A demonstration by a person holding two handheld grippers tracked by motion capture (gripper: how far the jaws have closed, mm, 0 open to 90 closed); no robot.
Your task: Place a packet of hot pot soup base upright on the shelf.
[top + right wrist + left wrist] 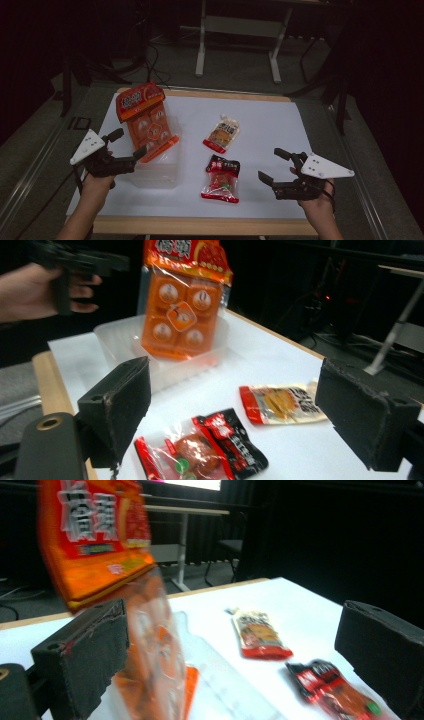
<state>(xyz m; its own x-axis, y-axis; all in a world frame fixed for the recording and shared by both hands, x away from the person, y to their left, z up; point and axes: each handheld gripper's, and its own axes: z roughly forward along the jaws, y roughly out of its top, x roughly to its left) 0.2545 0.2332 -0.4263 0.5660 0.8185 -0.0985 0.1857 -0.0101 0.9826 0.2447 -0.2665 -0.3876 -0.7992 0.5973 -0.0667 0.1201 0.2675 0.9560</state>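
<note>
Both sets of jaws stand spread with nothing between them: the left gripper (126, 144) beside the orange pack (148, 123), the right gripper (274, 166) near the table's (280, 125) right edge. The orange pack, with large white characters on its header that I cannot read, stands tilted in the clear plastic tub (159, 172) by the left edge. The tan pouch (222, 133) and red-and-black pouch (221, 179) lie mid-table, their print too small to read

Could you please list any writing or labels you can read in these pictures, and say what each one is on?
Orange snack pack: large white characters on its header, too blurred to read.
Red and black packet: white print, too small to read.
Pale pouch with a red end: dark print, too blurred to read.
</note>
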